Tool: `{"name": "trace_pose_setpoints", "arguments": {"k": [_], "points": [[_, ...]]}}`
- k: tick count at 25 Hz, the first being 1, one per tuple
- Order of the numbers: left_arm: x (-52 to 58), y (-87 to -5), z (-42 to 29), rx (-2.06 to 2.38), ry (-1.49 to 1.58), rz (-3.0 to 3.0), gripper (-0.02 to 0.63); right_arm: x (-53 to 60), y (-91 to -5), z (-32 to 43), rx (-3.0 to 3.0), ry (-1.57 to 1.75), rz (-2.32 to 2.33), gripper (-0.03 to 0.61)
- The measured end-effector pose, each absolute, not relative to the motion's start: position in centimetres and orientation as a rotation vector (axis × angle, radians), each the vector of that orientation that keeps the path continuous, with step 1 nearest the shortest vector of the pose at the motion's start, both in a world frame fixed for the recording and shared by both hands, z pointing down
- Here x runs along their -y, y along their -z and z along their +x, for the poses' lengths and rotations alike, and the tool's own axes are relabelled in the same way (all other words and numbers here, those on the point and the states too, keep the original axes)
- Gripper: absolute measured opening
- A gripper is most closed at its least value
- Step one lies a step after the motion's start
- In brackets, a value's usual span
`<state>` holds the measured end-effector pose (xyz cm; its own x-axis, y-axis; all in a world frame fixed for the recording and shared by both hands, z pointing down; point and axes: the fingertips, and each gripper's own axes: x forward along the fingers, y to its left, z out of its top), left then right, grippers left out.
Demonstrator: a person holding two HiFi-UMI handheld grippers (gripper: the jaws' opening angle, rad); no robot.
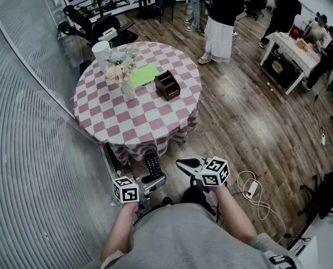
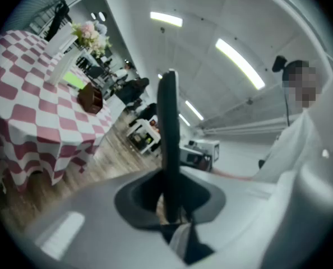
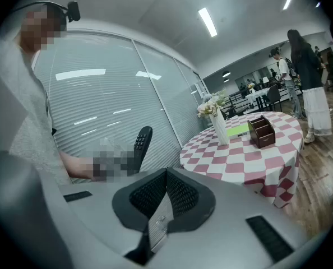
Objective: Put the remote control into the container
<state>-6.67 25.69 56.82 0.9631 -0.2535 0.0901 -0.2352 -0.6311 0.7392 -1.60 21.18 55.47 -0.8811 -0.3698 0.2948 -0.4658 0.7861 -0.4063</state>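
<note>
Gripping the black remote control (image 1: 152, 164), my left gripper (image 1: 153, 178) had its jaws clenched on it. My right gripper (image 1: 182, 163) had its jaws shut on nothing. The brown container (image 1: 167, 85) sat on the checked counter (image 1: 138, 122) at 12 o'clock, well apart.

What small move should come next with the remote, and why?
Probably carry the left claw forward toward the table. It is shut on the remote, which stands upright in its grip, while the brown container sits on the tabletop well ahead. The right claw is shut and empty.
</note>
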Motion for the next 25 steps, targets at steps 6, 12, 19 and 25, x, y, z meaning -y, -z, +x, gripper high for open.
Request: {"name": "trace_pose_setpoints", "arguments": {"k": [6,12,19,25], "points": [[-25.9,-56.7,-6.6,0.337,0.025,2.279,0.058,-21.3,-55.5,-1.6,2.775,-0.709,0.658,0.018],[-25.9,-56.8,-6.7,0.333,0.018,2.276,0.057,-21.1,-55.7,-1.6,2.768,-0.707,0.683,0.018],[-26.1,-56.4,-6.7,0.342,0.004,2.272,0.058,-20.3,-55.5,-1.2,2.766,-0.670,0.729,0.020],[-25.5,-56.2,-5.6,0.359,-0.002,2.275,0.057,-19.2,-54.9,0.0,2.781,-0.644,0.740,0.020]]}}
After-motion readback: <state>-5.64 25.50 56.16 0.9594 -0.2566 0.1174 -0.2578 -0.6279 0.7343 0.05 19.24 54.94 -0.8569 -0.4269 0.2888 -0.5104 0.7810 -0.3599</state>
